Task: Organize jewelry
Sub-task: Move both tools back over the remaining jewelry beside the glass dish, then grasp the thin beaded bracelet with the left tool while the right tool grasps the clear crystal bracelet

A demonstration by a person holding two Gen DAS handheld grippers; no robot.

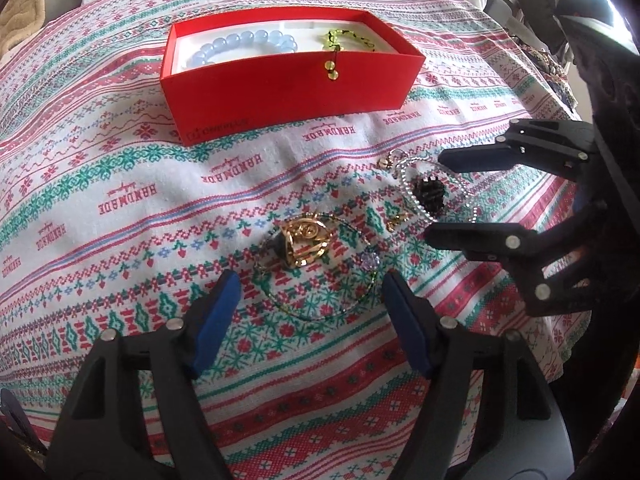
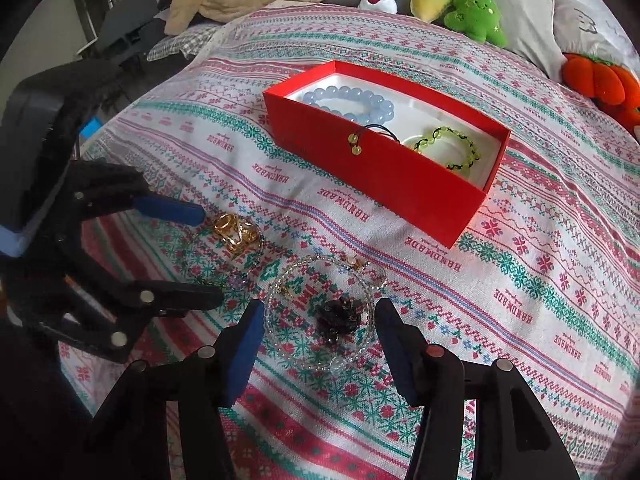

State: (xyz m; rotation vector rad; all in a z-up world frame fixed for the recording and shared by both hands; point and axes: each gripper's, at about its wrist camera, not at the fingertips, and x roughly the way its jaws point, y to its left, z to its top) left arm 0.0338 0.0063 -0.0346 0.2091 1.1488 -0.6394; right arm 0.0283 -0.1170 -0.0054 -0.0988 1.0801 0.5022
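1. On the left of the spread, the left tool (image 1: 310, 300) hung over the gold chain piece (image 1: 304, 242) and its thin green beaded loop (image 1: 320, 312), jaws apart and empty, pads clear of the jewelry.
2. Just to the right, the right tool (image 2: 316, 332) stood over the clear beaded bracelet (image 2: 280, 336) with its dark charm (image 2: 338, 318). Its jaws were apart too, straddling the loop without pressing it as far as I could tell.
3. A small gold clasp (image 2: 356, 264) lay by that bracelet's far side, and a pale purple bead (image 1: 370, 260) sat near the green loop.
4. Further back, the red box (image 2: 400, 188) lay open on the patterned bedspread (image 2: 540, 280). It already held 2 pieces: the blue bead bracelet (image 2: 352, 98) at one end and the yellow-green bracelet (image 2: 450, 146) at the other, with a cord end and 2 beads (image 2: 354, 144) hanging over the near wall.
5. I judged the task about half done: 2 pieces boxed, at least 2 bracelets left loose on the bed.
6. The dangling cord would want tucking in. The 2 tools worked close together, so they could crowd each other.
7. Plush toys (image 2: 456, 4) and a pillow (image 2: 580, 28) sat at the far right, well clear.
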